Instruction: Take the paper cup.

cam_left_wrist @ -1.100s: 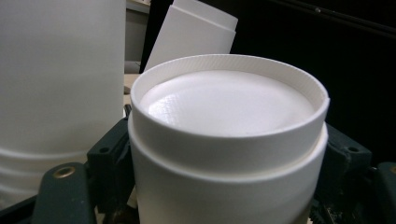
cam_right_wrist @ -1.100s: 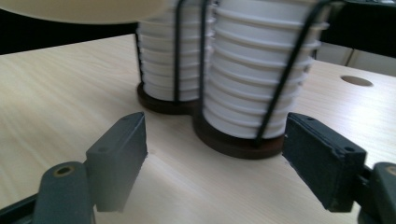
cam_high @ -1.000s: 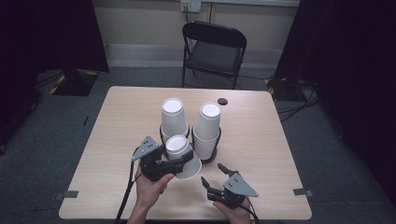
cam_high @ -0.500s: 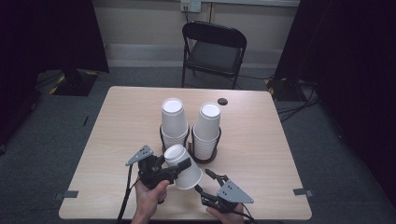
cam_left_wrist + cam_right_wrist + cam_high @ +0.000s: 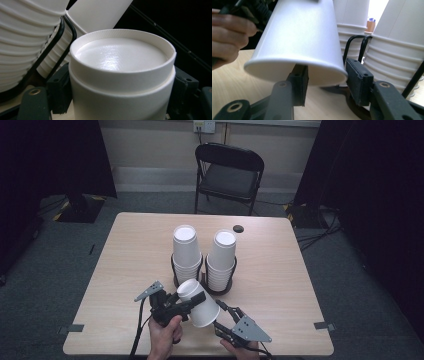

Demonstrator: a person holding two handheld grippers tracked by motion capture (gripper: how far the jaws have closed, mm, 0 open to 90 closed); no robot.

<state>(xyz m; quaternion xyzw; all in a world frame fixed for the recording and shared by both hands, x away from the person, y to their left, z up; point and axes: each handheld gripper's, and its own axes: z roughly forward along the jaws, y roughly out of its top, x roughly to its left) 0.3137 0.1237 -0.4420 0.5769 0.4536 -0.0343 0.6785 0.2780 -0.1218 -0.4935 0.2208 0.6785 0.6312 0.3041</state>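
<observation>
The left tool [image 5: 186, 301] is clamped on a white paper cup [image 5: 199, 303], its black pads pressing the cup's sides just below the closed base; in the left gripper view that base [image 5: 120, 53] faces the camera. The cup is held off the desk [image 5: 125, 265], tilted, with its base toward the stacks and its open rim toward the near edge and the right tool [image 5: 223, 317].

The right tool's jaws have just been closing. In the right gripper view one pad [image 5: 299, 83] sits inside the cup's mouth, under the rim, and the other [image 5: 358, 80] stands outside the wall, so the cup's lip lies between them. A gap shows at the outer pad, so the jaws do not yet pinch the wall. A hand [image 5: 229, 37] around the left tool shows at the left of that view.

Just beyond the cup stand two tall stacks of upturned white cups, the left stack [image 5: 186, 252] and the right stack [image 5: 221, 260], each in a black wire holder [image 5: 220, 287] on the desk. A small dark round thing [image 5: 238, 228] lies near the far edge. A black folding chair [image 5: 227, 175] stands beyond the desk.
</observation>
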